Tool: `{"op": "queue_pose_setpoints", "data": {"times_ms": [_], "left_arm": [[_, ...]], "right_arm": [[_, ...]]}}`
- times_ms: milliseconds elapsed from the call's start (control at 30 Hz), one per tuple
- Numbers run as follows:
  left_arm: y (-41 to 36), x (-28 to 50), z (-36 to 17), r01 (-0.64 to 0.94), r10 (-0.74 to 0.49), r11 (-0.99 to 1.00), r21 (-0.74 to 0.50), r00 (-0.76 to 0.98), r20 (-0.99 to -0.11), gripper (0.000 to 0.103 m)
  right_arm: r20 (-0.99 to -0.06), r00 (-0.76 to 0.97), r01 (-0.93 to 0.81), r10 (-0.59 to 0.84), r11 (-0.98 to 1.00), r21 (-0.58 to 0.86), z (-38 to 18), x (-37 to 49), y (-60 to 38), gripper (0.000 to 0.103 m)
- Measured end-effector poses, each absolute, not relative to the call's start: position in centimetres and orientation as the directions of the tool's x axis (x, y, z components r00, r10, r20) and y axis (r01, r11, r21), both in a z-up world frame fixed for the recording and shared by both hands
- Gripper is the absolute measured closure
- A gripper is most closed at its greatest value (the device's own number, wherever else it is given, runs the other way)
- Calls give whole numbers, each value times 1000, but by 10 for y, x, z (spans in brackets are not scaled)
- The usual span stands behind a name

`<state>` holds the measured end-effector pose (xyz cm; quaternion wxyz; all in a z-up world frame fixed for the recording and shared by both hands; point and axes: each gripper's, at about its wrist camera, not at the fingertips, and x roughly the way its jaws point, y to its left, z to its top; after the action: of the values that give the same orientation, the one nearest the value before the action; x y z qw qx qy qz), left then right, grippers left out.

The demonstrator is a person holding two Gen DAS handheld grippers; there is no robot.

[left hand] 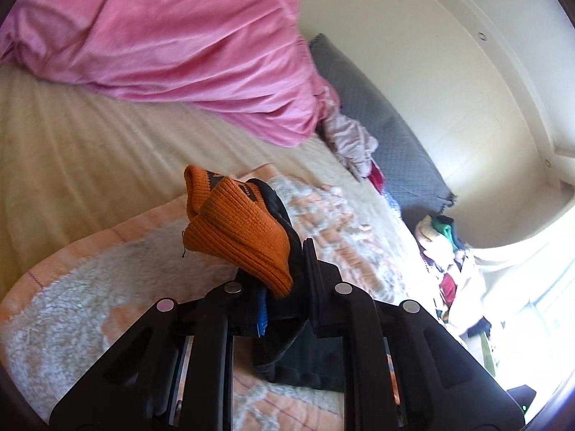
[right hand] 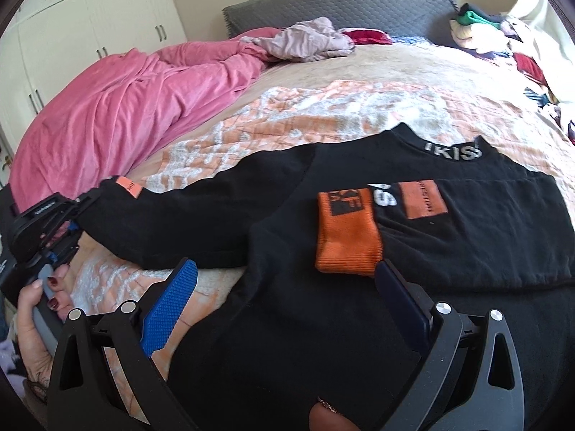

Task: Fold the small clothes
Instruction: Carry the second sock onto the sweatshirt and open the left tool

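A black sweater [right hand: 287, 197] lies spread on a fluffy orange-and-white blanket [right hand: 287, 115] on the bed. One sleeve is folded across its chest, and that sleeve's orange cuff [right hand: 346, 240] lies just ahead of my right gripper [right hand: 287, 298]. The right gripper hovers open over the sweater's body with nothing pinched. The other sleeve [right hand: 197, 201] stretches out to the left. My left gripper [left hand: 287, 273] is shut on that sleeve's orange ribbed cuff [left hand: 233, 230], which is lifted off the blanket. In the right wrist view the left gripper [right hand: 77, 212] appears at the far left, held by a hand [right hand: 39, 305].
A bunched pink blanket [right hand: 107, 107] covers the bed's left side. A crumpled mauve garment [right hand: 305, 39] lies near the grey headboard [right hand: 341, 7]. A pile of mixed clothes [right hand: 503, 36] sits at the far right. White wardrobe doors [right hand: 90, 18] stand behind.
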<state>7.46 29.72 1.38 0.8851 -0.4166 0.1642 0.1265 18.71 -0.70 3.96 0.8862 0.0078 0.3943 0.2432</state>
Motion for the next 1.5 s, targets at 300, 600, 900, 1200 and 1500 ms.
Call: {"op": "queue_pose_setpoints", "data": {"times_ms": [300, 600, 900, 1200, 1500], "left_arm": [[264, 78, 42, -182, -17, 709, -681, 961, -275, 94], [234, 87, 56, -43, -155, 713, -700, 964, -217, 94], [187, 105, 62, 78, -290, 745, -663, 932, -216, 94], [140, 131, 46, 132, -388, 767, -628, 875, -290, 94], [108, 148, 27, 166, -451, 784, -598, 814, -366, 94]], "right_arm": [[-697, 649, -302, 305, 944, 132, 40, 189, -48, 5], [-699, 665, -222, 263, 963, 152, 40, 189, -85, 5], [-689, 693, -133, 210, 977, 164, 47, 185, -120, 5], [-682, 714, -31, 158, 980, 194, 51, 185, -158, 5], [-678, 724, 27, 124, 978, 208, 53, 185, -181, 5]]}}
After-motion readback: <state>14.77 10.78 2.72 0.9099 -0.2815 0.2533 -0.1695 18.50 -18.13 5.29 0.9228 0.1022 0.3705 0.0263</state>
